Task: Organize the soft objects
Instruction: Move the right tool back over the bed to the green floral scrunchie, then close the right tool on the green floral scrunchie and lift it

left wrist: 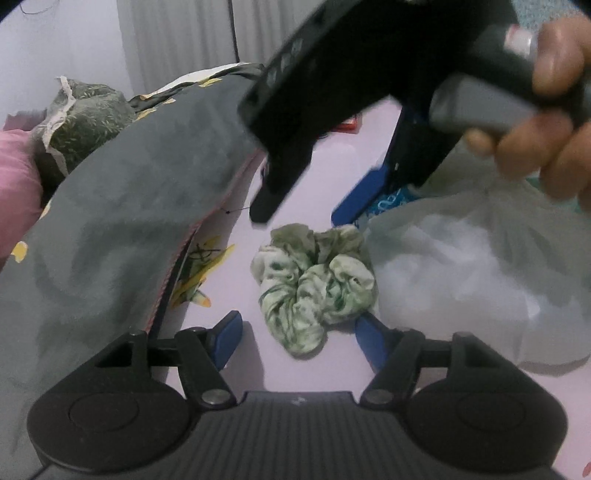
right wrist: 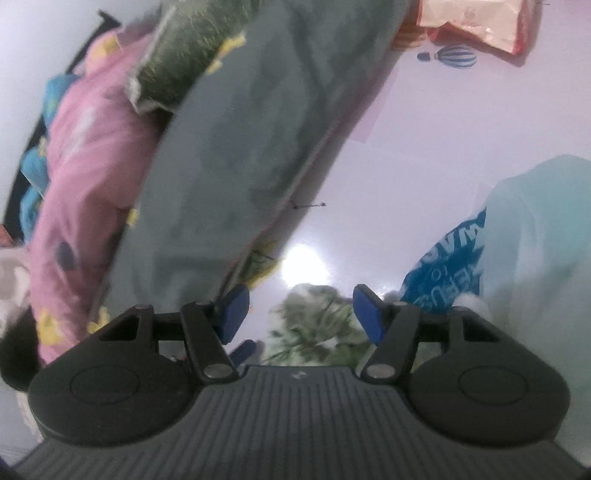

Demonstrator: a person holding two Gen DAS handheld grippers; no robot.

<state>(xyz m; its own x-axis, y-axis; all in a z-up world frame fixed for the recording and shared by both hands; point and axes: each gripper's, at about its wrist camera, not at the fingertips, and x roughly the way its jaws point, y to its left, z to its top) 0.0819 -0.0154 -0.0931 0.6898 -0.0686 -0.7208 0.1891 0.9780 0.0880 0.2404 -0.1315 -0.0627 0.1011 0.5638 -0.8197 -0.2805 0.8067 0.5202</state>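
Note:
A green-and-white scrunchie [left wrist: 316,282] lies on the pale pink surface [left wrist: 236,373]. My left gripper [left wrist: 297,334] is open, its blue fingers either side of the scrunchie's near end, not touching it. My right gripper [left wrist: 303,206] hangs above the scrunchie's far side, seen from outside in the left wrist view. In the right wrist view my right gripper [right wrist: 299,314] is open and the scrunchie [right wrist: 314,328] lies blurred below and between its blue fingers. A grey cushion [left wrist: 122,206] lies to the left; it also shows in the right wrist view [right wrist: 236,147].
A translucent white plastic bag [left wrist: 476,266] sits right of the scrunchie. A green pillow [left wrist: 85,118] and pink fabric [left wrist: 14,184] lie behind the cushion. A light teal cloth [right wrist: 535,251] and blue printed bag [right wrist: 447,266] are at right. An orange packet [right wrist: 476,22] lies far back.

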